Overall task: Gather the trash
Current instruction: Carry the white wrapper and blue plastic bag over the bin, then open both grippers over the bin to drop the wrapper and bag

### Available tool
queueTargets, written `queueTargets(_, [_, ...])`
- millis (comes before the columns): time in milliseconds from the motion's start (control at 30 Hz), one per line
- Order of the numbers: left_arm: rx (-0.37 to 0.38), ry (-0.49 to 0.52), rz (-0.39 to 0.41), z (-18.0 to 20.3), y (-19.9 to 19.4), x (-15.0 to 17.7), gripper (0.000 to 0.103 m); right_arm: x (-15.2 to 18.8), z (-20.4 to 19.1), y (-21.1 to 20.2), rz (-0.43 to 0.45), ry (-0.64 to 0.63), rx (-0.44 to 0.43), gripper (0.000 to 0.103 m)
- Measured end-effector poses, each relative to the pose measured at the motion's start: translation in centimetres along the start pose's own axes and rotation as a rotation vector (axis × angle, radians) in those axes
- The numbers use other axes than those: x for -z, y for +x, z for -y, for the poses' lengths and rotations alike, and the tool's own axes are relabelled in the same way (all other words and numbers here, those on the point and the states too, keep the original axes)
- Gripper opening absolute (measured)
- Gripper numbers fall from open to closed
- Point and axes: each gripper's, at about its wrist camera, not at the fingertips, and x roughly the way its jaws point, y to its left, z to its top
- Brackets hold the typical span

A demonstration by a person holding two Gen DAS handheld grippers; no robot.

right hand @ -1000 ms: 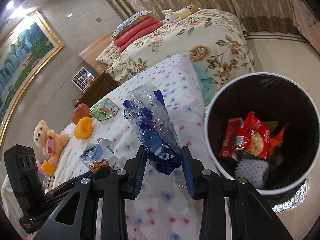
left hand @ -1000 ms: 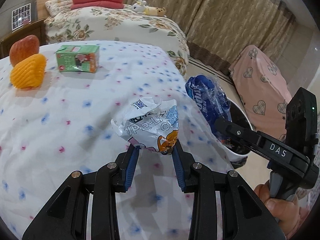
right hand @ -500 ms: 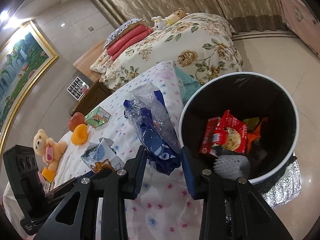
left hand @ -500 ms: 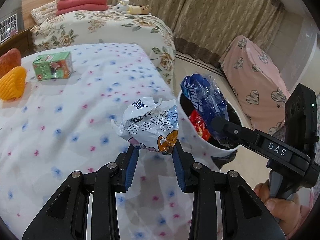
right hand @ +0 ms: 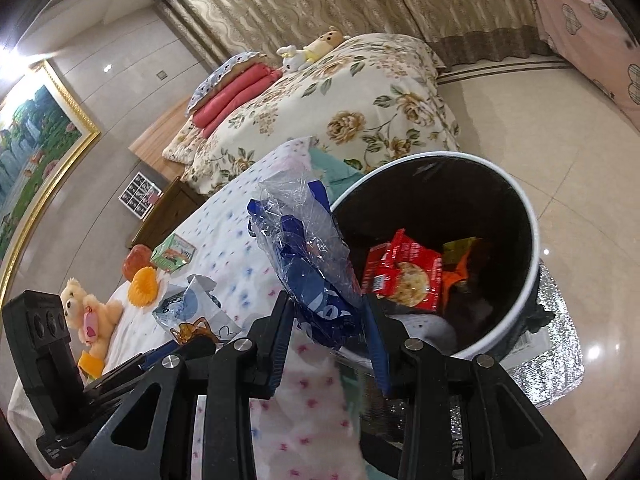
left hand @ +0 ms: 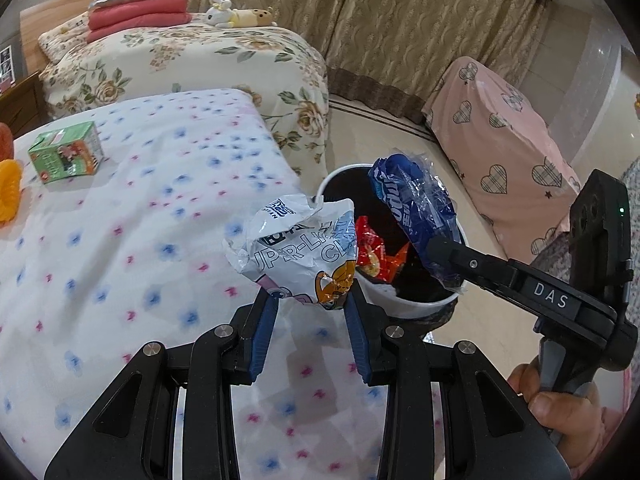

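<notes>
Both claws have swung from the bed's edge toward the round white-rimmed black bin [right hand: 516,200]: right claw [right hand: 329,330] clenched on crumpled blue plastic wrapper [right hand: 310,264] nears its rim, left claw [left hand: 309,312] grasping crinkled white snack bag [left hand: 296,248], drops next.

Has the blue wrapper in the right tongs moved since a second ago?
Yes. The blue wrapper moved off the bed toward the trash bin, now at its rim.

Pretty clearly a home bedroom: a bed [left hand: 200,64] with a floral cover, stacked red pillows [left hand: 138,16] and plush toys [left hand: 240,16], long beige curtains [left hand: 400,20], a gold-framed landscape painting [right hand: 36,128] on the wall, glossy tile floor [right hand: 560,152], and a teddy bear [right hand: 86,312] nearby.
</notes>
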Motion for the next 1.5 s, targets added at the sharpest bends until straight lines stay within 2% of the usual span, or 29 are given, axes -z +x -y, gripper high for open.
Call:
queueTargets(900, [0.031,0.08,-0.029,4.2,2.6,-1.4,0.033,-1.2,4.1,-1.1,0.037,0.072,0.06,0.038])
queueTargets(1500, [0.034,0.114,-0.08,5.8,5.3,-2.5,0.034,-2.8,5.6,0.2,0.014,0.075,0.087,0.039])
